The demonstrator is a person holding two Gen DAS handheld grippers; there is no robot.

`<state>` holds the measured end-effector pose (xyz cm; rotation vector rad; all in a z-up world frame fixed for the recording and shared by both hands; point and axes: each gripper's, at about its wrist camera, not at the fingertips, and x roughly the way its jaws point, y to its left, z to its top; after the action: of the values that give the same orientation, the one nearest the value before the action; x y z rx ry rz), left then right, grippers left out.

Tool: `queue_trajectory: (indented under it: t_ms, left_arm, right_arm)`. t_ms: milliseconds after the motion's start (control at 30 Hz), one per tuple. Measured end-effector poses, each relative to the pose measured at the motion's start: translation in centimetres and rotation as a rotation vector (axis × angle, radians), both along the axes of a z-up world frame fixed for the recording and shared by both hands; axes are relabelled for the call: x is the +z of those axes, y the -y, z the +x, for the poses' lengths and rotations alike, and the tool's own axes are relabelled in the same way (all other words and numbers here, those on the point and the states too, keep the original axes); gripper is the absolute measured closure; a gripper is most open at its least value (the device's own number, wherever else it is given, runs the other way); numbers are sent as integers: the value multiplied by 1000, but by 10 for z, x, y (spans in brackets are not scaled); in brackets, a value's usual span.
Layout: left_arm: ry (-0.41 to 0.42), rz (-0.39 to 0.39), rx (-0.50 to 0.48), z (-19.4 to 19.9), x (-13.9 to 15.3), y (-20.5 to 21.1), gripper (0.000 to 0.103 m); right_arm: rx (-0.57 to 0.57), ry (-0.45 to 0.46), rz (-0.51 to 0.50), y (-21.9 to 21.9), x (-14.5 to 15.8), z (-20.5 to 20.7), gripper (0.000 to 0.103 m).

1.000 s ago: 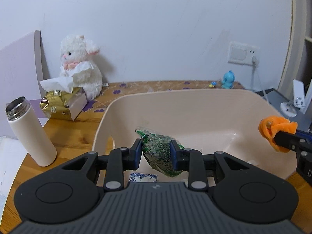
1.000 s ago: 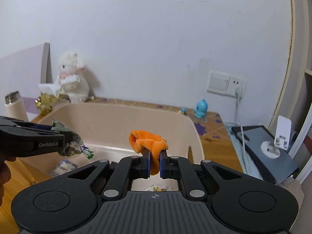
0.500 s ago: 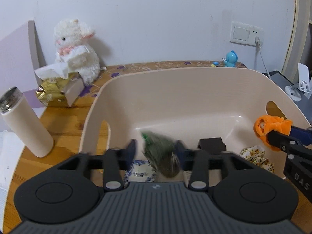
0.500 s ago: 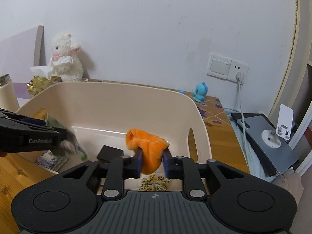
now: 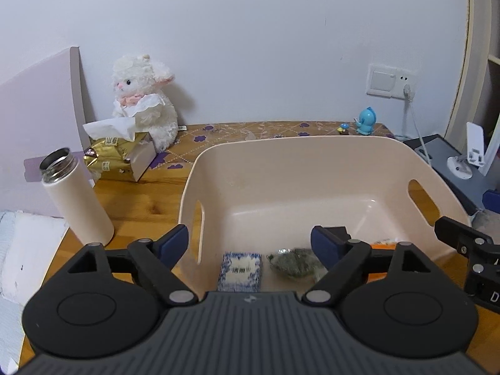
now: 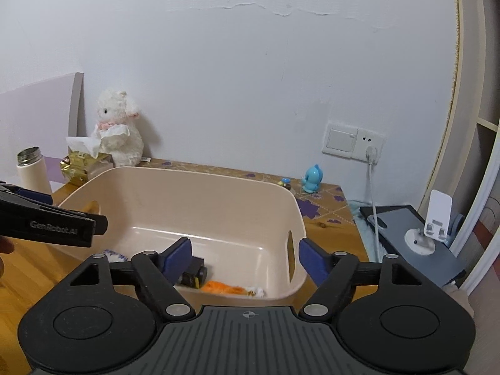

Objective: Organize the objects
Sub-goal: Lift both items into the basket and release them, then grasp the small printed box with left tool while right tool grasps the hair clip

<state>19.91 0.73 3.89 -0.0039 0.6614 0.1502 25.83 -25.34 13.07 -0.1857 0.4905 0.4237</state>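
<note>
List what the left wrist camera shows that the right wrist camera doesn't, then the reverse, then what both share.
Only the left wrist view shows the green packet and the full blue-and-white pack on the bin floor, between the open left gripper fingers.

Only the right wrist view shows the small black-and-yellow item in the bin and the open right gripper from behind.

Both show the beige bin, orange cloth, white plush lamb, tissue box, white bottle and blue figurine.

Each black gripper [image 5: 250, 243] has blue finger pads [image 6: 179, 254], silver screws, ribbed grey housing.
</note>
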Motion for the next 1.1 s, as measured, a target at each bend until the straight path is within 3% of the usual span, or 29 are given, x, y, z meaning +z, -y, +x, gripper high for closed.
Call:
queue_trajectory:
  t_ms: [267, 333, 500, 1100]
  left_arm:
    - [-26, -2, -36, -39, -4, 1, 13]
    - [-36, 2, -49, -47, -8, 4, 12]
    - [-76, -19, -64, -58, -25, 8, 11]
    - [-207, -70, -99, -33, -98, 27, 11]
  right_arm:
    - [-3, -44, -16, 16, -10, -26, 22]
    - [-1, -56, -25, 21, -16, -32, 17]
    - [-8, -106, -60, 30, -37, -39, 16]
    - [-38, -259, -151, 20, -111, -15, 16]
